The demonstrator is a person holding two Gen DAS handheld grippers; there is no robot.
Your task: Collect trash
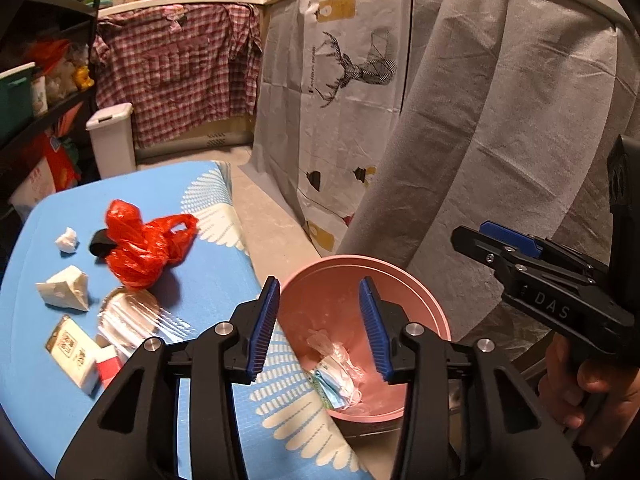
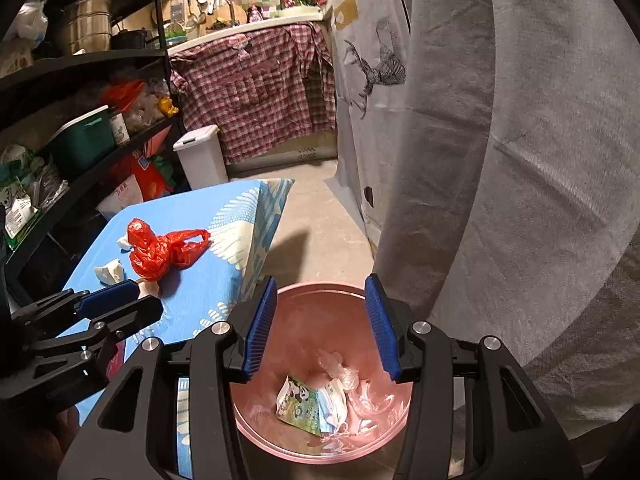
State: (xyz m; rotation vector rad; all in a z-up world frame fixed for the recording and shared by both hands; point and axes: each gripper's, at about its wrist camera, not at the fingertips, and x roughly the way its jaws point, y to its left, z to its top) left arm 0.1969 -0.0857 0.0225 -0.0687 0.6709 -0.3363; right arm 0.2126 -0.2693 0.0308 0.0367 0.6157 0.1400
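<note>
- Both grippers hang over the pink bin (image 2: 304,300): the left gripper (image 1: 319,328) and the right gripper (image 2: 321,326) each have their blue pads spread, with nothing between them.
- Down in the bin lie a crumpled clear plastic wrapper (image 2: 340,376), a printed packet with a panda on it (image 2: 304,404) and a pale blue face mask (image 2: 334,408) (the three are heaped together, touching).
- Beside the bin stands a table under a blue patterned cloth (image 1: 208,276), its edge just next to the rim.
- On that cloth remain a red plastic bag (image 1: 144,246), two white crumpled paper scraps (image 1: 66,288), a clear shiny film wrapper (image 1: 128,316), a small black object (image 1: 100,246) against the red bag, and a white box with printed codes (image 1: 76,354) touching a red-and-white carton (image 1: 108,364).
- A person's hand (image 1: 576,376) grips the right gripper's handle.
</note>
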